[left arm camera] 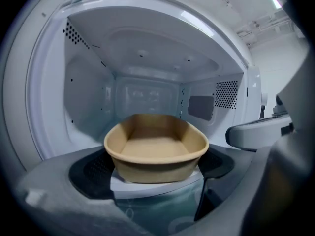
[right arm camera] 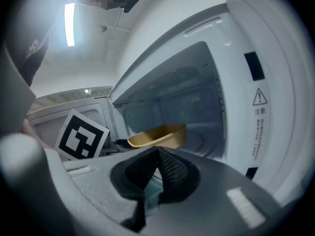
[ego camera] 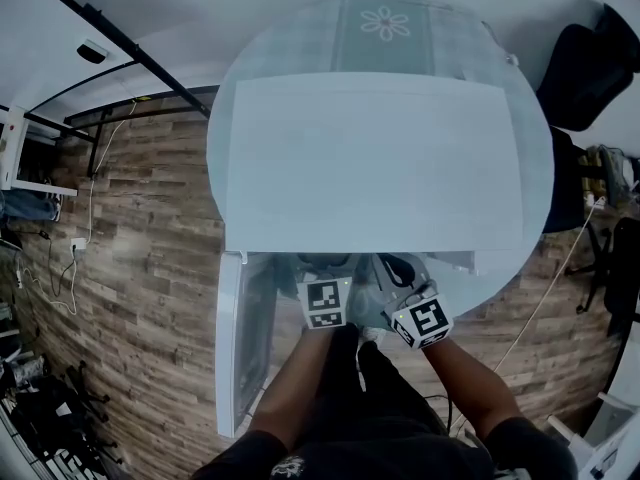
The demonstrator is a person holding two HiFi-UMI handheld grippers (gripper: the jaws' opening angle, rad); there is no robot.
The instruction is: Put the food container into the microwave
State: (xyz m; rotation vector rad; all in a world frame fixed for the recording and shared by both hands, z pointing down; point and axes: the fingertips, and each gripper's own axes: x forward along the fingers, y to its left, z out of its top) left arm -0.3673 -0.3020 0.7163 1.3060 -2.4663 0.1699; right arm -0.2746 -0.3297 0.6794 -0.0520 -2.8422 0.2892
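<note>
The tan, empty food container (left arm camera: 155, 146) sits between the dark pads of my left gripper (left arm camera: 155, 170), which is shut on its near end. It is held level at the mouth of the open white microwave (left arm camera: 142, 92), just over the front sill. In the right gripper view the container (right arm camera: 157, 135) shows at the cavity's entrance, beside the left gripper's marker cube (right arm camera: 81, 135). My right gripper (right arm camera: 157, 154) is shut with its tips touching and nothing in it, just in front of the microwave (right arm camera: 256, 82). In the head view both grippers (ego camera: 325, 268) (ego camera: 398, 271) are at the opening.
The microwave (ego camera: 375, 158) stands on a round table (ego camera: 385, 23) with a pale patterned cloth. Its door (ego camera: 240, 338) hangs open to the left. Wooden floor surrounds the table; dark chairs (ego camera: 590, 63) stand at the right.
</note>
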